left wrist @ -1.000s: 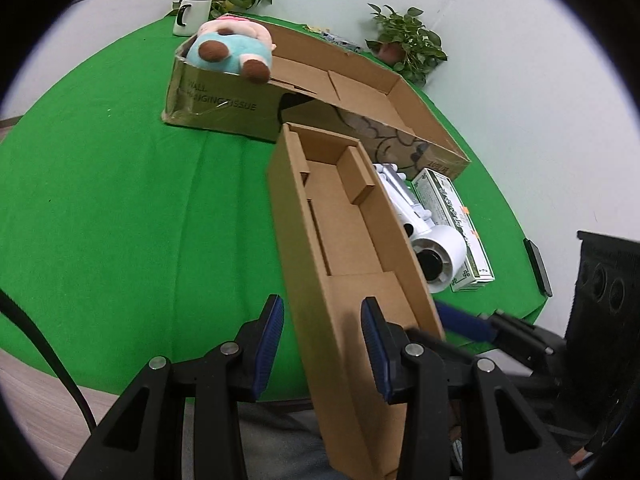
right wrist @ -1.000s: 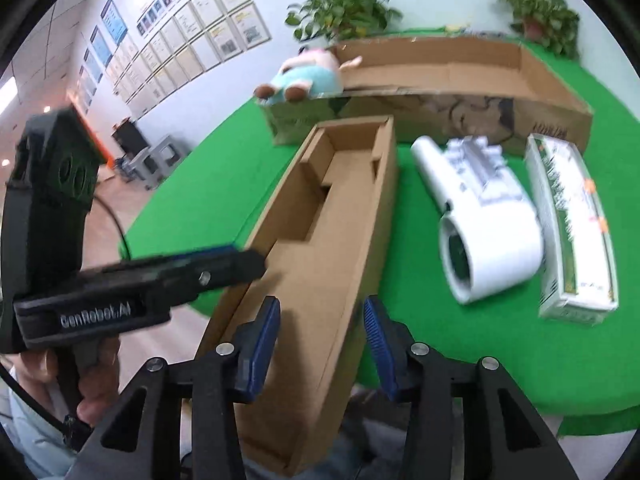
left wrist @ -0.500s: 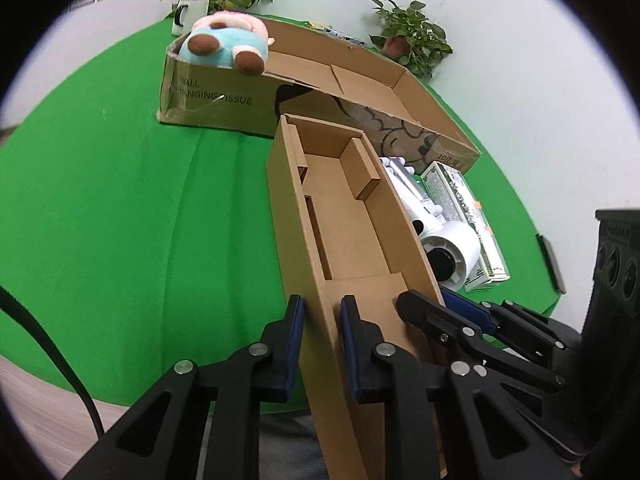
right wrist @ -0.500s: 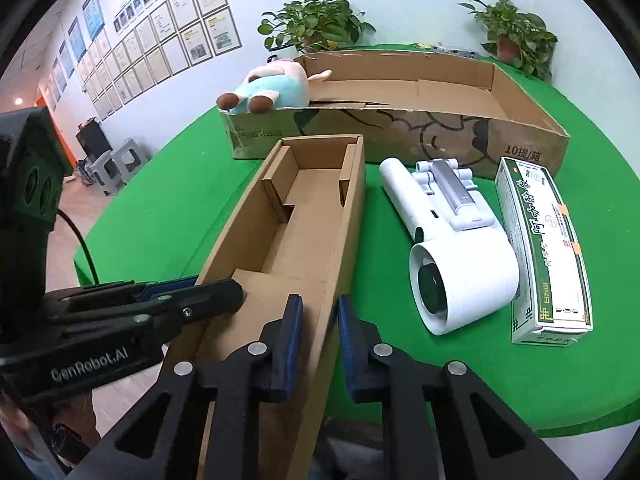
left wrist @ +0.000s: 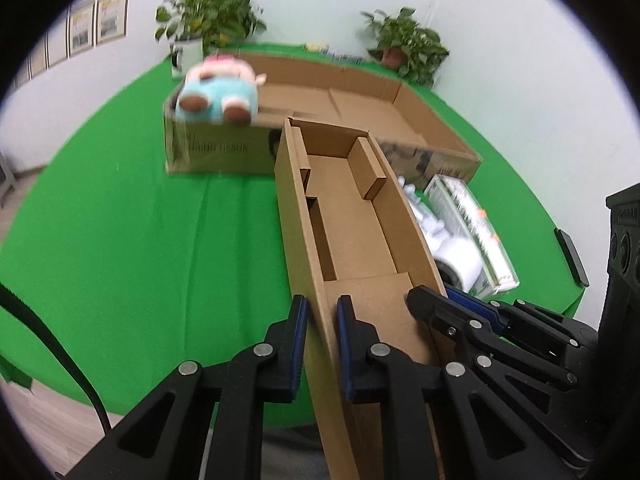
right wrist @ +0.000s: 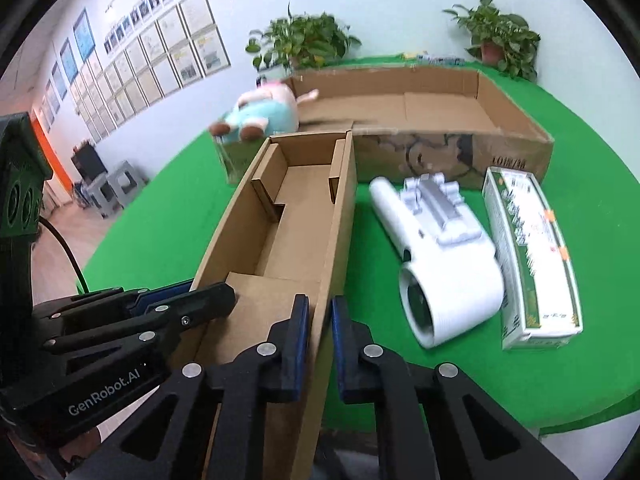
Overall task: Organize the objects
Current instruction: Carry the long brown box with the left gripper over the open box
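A long narrow open cardboard box (left wrist: pixel 352 224) with inner dividers reaches from the table's near edge toward the far side; it also shows in the right wrist view (right wrist: pixel 296 216). My left gripper (left wrist: pixel 322 320) is shut on the box's left wall at the near end. My right gripper (right wrist: pixel 319 320) is shut on its right wall at the near end. Each gripper shows in the other's view, the right one (left wrist: pixel 452 308) and the left one (right wrist: pixel 200 300). The box's near end hangs over the table edge.
A large open cardboard carton (right wrist: pixel 440 108) lies at the back with a plush toy (right wrist: pixel 264 118) on its left end. A white device (right wrist: pixel 444 248) and a green-white package (right wrist: pixel 528 248) lie right of the narrow box. A dark object (left wrist: pixel 570 258) lies at the table's right edge. Potted plants (left wrist: pixel 208 20) stand behind.
Both grippers closed from open onto the narrow box's side walls. The box has since swung and lifted a little; the view is blurred by motion.
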Tool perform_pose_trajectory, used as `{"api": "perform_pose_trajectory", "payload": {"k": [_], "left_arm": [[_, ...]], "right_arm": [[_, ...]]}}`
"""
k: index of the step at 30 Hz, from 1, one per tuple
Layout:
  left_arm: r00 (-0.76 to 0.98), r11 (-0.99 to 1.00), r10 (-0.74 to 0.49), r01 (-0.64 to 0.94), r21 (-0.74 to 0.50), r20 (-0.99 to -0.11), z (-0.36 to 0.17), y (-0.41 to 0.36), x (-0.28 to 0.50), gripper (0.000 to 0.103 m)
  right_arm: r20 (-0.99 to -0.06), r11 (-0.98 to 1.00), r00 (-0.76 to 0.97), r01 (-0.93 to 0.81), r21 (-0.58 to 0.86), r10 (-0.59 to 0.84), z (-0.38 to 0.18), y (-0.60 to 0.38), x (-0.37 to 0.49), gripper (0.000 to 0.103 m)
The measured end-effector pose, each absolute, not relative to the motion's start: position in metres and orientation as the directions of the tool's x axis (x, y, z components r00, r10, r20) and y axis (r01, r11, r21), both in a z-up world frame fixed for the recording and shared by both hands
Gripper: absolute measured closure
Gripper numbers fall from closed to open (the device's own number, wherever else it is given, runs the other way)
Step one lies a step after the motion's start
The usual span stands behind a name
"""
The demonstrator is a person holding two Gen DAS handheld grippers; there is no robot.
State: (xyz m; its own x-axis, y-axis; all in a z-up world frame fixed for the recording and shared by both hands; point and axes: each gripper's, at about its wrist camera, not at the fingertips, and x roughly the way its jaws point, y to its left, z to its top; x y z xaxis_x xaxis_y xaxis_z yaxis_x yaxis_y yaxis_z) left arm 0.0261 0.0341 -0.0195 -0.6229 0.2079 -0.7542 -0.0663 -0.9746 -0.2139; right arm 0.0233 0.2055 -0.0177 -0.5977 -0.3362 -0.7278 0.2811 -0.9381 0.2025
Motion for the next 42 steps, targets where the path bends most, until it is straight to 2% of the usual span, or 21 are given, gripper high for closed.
{"api": "perform_pose_trajectory", "payload": {"k": [14, 22, 31, 37, 42], "left_arm": [[-0.76, -0.98, 0.199, -0.152, -0.128, -0.618, 0.053, 0.057, -0.004, 0.09], [-0.842, -0.979, 0.204, -0.187, -0.084, -0.5, 0.112, 0.066, -0.032, 0.091], [-0.901, -0.984, 0.178, -0.172, -0.05, -0.396, 0.169, 0.059, -0.062, 0.092], [-0.915, -0.99, 0.14, -0.142, -0.024, -0.377, 0.191, 0.05, -0.095, 0.092], [-0.905, -0.991, 0.132, -0.125, -0.045, -0.404, 0.193, 0.035, -0.126, 0.092]], "right_arm": [[-0.587, -0.961, -0.761, 0.223, 0.164, -0.277, 0.059, 0.225, 0.007, 0.095], [-0.453, -0.969, -0.856, 0.211, 0.128, -0.247, 0.127, 0.234, -0.012, 0.095], [-0.354, -0.968, -0.901, 0.231, 0.098, -0.251, 0.199, 0.223, -0.041, 0.095], [-0.334, -0.965, -0.905, 0.248, 0.087, -0.263, 0.235, 0.211, -0.076, 0.095], [-0.358, -0.96, -0.891, 0.266, 0.086, -0.279, 0.245, 0.196, -0.119, 0.095]]}}
